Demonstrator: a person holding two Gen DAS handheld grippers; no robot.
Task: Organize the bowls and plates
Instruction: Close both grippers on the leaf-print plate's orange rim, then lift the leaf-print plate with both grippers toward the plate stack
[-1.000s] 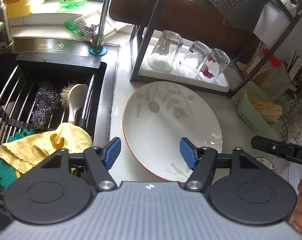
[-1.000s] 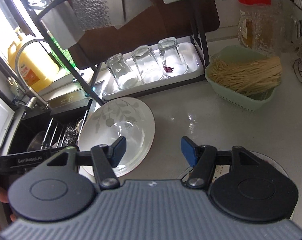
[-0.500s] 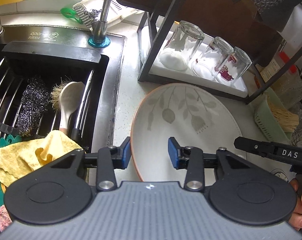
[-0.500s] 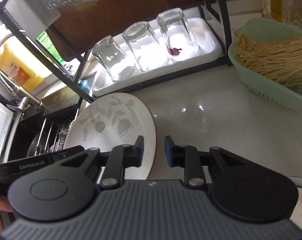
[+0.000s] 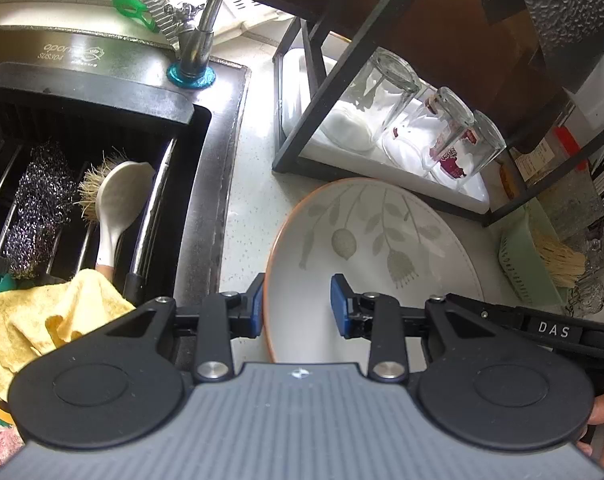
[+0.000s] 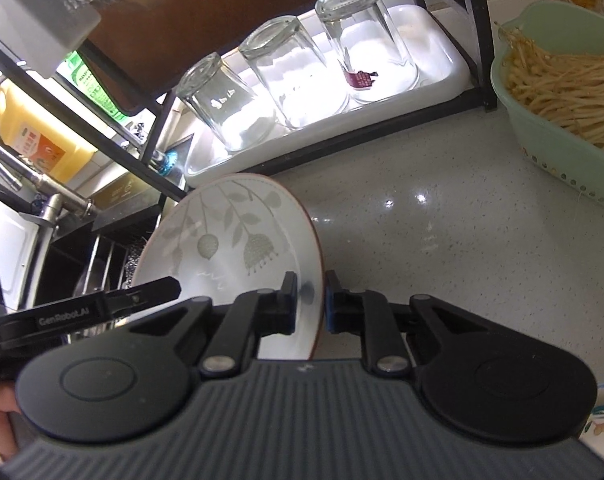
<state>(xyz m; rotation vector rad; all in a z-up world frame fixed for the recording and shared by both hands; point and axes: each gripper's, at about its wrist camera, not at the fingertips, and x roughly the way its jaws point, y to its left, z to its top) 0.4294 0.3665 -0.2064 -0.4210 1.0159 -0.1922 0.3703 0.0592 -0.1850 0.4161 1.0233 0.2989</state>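
Plate (image 6: pixel 238 240) with the leaf print is the whole story: it sits on the worktop (image 6: pixel 442 208) just in front of the glass rack (image 5: pixel 302 152), between sink and noodle basket. Right gripper (image 6: pixel 310 304) looks narrowed onto its right rim, edge between the jaws. Left gripper (image 5: pixel 296 304) straddles the left rim, jaws half-wide, not yet pinching as far as I can tell. So both are at the rim, opposite sides; right looks like the one actually holding.
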